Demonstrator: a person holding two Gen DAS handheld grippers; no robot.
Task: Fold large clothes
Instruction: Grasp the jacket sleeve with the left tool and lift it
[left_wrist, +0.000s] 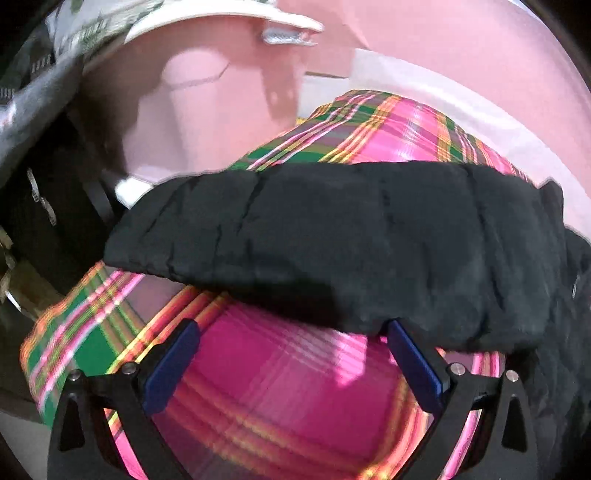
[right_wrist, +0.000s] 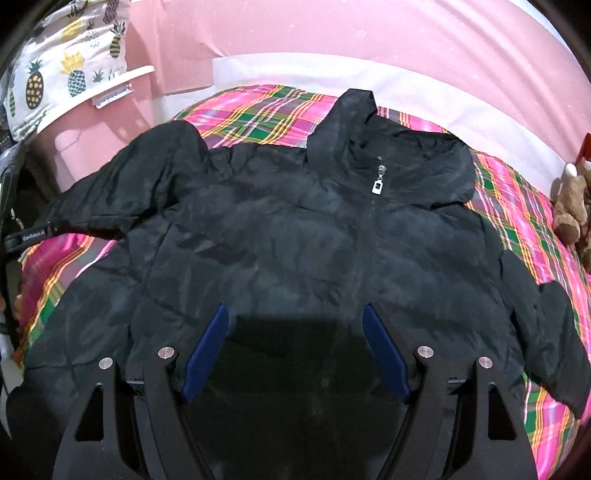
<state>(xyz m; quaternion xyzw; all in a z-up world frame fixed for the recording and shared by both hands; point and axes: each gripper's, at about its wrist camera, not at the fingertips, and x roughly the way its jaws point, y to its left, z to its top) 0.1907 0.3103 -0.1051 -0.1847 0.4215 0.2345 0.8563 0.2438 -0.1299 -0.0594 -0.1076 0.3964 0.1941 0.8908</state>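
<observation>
A large black puffer jacket (right_wrist: 295, 229) with a hood and a silver zipper pull (right_wrist: 377, 184) lies front up on a pink plaid bedspread (right_wrist: 258, 114). My right gripper (right_wrist: 295, 314) is open above the jacket's lower front, empty. In the left wrist view, a black sleeve (left_wrist: 332, 243) of the jacket stretches across the frame over the bedspread (left_wrist: 280, 387). My left gripper (left_wrist: 291, 332) is open with its fingertips just under the sleeve's near edge; the right fingertip (left_wrist: 399, 332) touches the fabric. The left gripper's body shows at the right wrist view's left edge (right_wrist: 33, 234).
A pink wall (right_wrist: 332, 33) runs behind the bed. A pineapple-print cloth (right_wrist: 66, 70) sits on a white shelf at the upper left. A brown teddy bear (right_wrist: 570, 206) sits at the bed's right edge. Dark furniture (left_wrist: 48, 206) stands left of the bed.
</observation>
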